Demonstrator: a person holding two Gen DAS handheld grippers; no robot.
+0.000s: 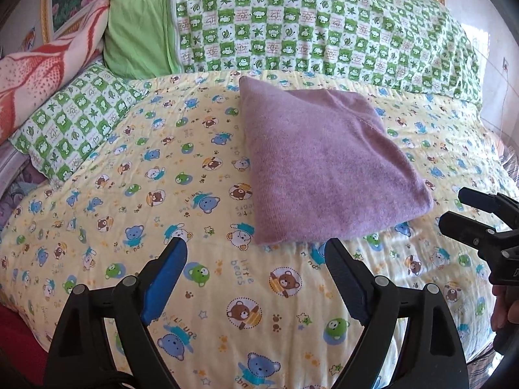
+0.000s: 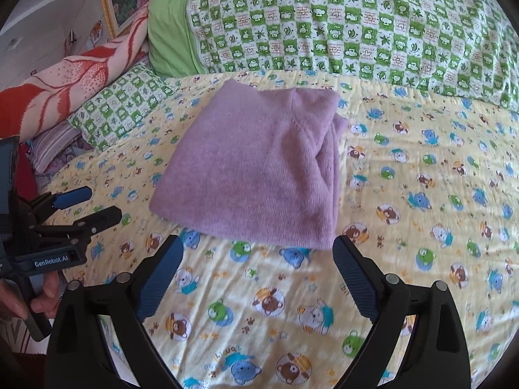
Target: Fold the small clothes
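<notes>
Left gripper (image 1: 256,249) and right gripper (image 2: 258,246): both released, jaws spread wide, holding nothing, positioned just short of the garment's near edge. The purple knit garment (image 2: 256,168) lies on the bear-print bed sheet (image 2: 405,227) as a compact folded rectangle. Judged status: folding appears complete; no further garment is visible.

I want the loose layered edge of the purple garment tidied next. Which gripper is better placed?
Probably right. The purple garment's layered edge lies on the right gripper's side, just beyond its open fingers; the left gripper faces the smooth side.
</notes>
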